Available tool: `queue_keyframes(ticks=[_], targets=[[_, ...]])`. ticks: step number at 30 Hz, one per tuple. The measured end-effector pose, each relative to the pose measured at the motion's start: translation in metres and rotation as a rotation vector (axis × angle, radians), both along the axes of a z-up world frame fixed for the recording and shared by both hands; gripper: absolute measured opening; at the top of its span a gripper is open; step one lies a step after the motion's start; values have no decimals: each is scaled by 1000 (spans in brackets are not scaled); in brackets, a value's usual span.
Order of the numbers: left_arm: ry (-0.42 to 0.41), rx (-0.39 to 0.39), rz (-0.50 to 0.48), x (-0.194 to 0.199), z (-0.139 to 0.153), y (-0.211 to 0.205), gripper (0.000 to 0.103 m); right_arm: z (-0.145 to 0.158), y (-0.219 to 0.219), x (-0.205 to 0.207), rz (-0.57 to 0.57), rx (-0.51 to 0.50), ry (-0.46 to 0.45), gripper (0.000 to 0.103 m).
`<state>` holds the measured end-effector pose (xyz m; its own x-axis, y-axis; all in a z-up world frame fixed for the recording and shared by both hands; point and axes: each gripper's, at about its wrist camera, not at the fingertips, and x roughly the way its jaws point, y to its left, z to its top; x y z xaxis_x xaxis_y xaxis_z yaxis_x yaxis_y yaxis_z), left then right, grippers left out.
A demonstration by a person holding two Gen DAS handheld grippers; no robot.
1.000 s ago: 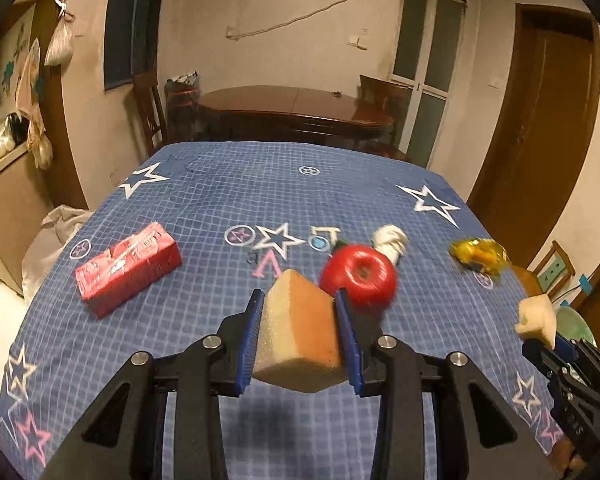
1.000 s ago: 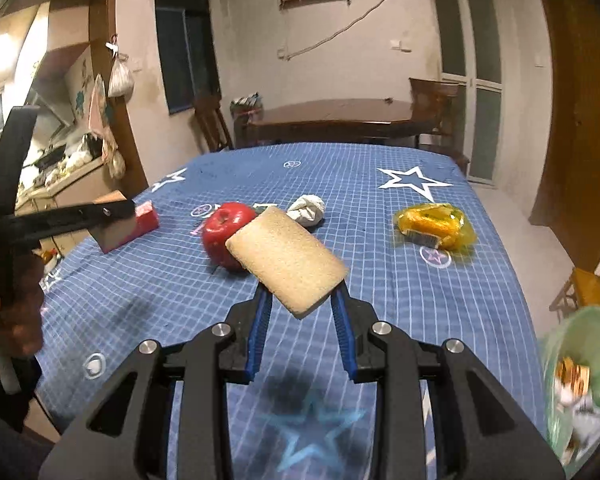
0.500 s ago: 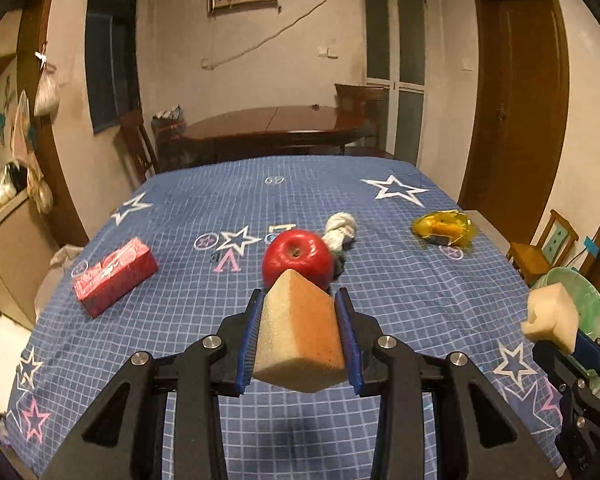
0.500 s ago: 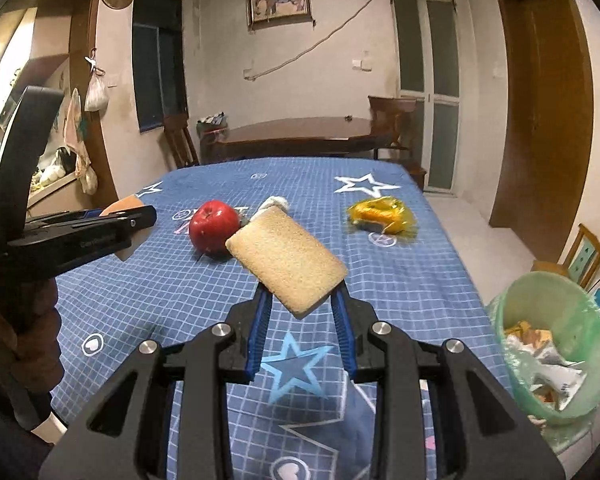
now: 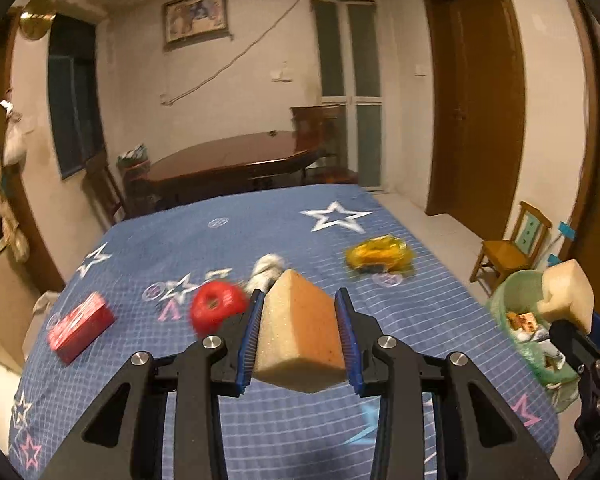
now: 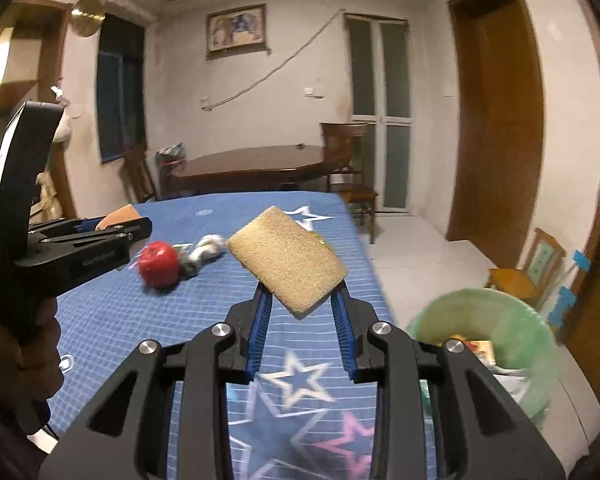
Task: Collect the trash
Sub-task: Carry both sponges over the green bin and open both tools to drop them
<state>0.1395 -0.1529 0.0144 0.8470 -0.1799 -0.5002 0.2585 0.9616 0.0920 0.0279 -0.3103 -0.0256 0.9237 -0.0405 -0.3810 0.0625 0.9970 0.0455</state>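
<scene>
Both hands had swung from over the blue star-patterned tablecloth (image 5: pixel 220 432) toward its right edge, bringing the green-lined trash bin (image 6: pixel 512 316) into view. The left gripper (image 5: pixel 298 336) pinched an orange-faced foam wedge (image 5: pixel 300 336); the right gripper (image 6: pixel 302 312) pinched a flat tan sponge (image 6: pixel 286 258). Dropping both looked next.

Likely home: dining table (image 5: pixel 236 156), framed picture (image 5: pixel 195 17).

Porous rough sponge (image 5: pixel 300 336), checked cloth table cover (image 5: pixel 260 224) – glossy wooden table (image 5: pixel 236 156), translucent plastic bin liner (image 6: pixel 512 320)
</scene>
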Motion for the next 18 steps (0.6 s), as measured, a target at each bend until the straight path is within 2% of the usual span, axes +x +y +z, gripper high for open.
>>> queue_keyframes(ticks=[8,18], targets=[[-11,23,-158,-3,8,-78,37,10,-58,-17,-164,7,-8,29],[-8,70,-368,-5,-4,-188,37,16,-124,-25,-329,8,37,29]])
